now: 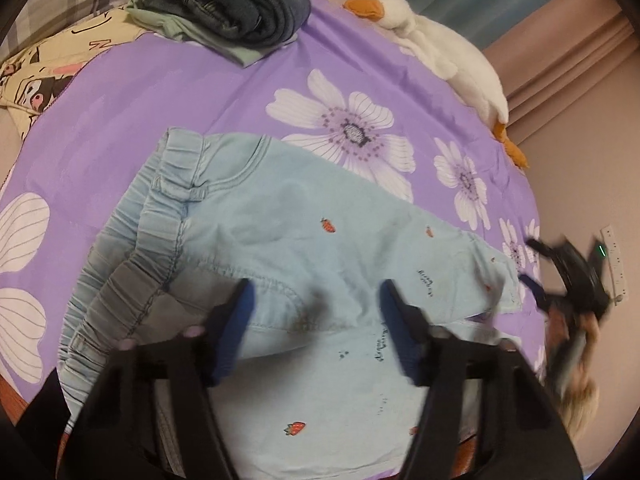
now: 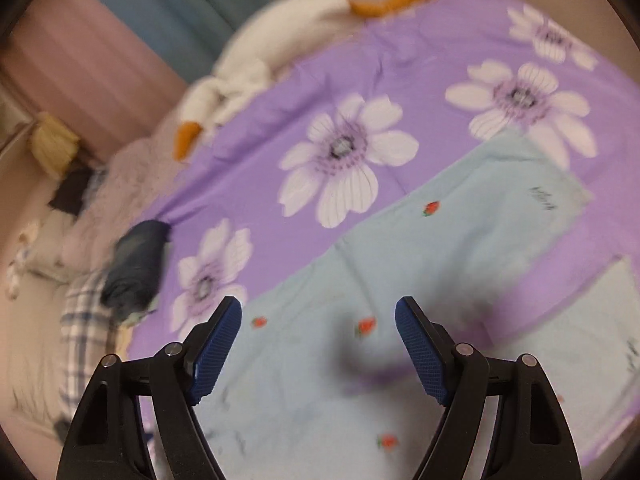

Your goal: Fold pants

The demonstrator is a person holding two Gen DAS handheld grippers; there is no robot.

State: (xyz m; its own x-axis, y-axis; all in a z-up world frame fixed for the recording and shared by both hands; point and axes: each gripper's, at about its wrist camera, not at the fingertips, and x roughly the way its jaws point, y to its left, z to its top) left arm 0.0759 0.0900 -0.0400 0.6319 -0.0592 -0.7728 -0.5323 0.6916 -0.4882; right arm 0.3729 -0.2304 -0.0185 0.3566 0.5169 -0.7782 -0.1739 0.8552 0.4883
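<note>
Light blue denim pants with small strawberry prints [image 1: 304, 240] lie spread flat on a purple bedsheet with large white flowers [image 1: 168, 92], elastic waistband toward the left. Left gripper [image 1: 316, 320] hovers over the seat area, jaws apart, nothing held. Right gripper [image 2: 318, 344] over the legs, likewise spread and empty. Folded dark jeans stack [image 1: 244, 4] and white plush goose [image 1: 440, 52] sit at the far edge; pink and teal curtains [image 2: 120, 40] behind.

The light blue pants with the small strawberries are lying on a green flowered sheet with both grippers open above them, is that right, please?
Not quite: the sheet is purple with white flowers, not green, as both wrist views show. The rest holds: the light blue strawberry pants lie on it, and the left gripper and right gripper are both open above them.
</note>
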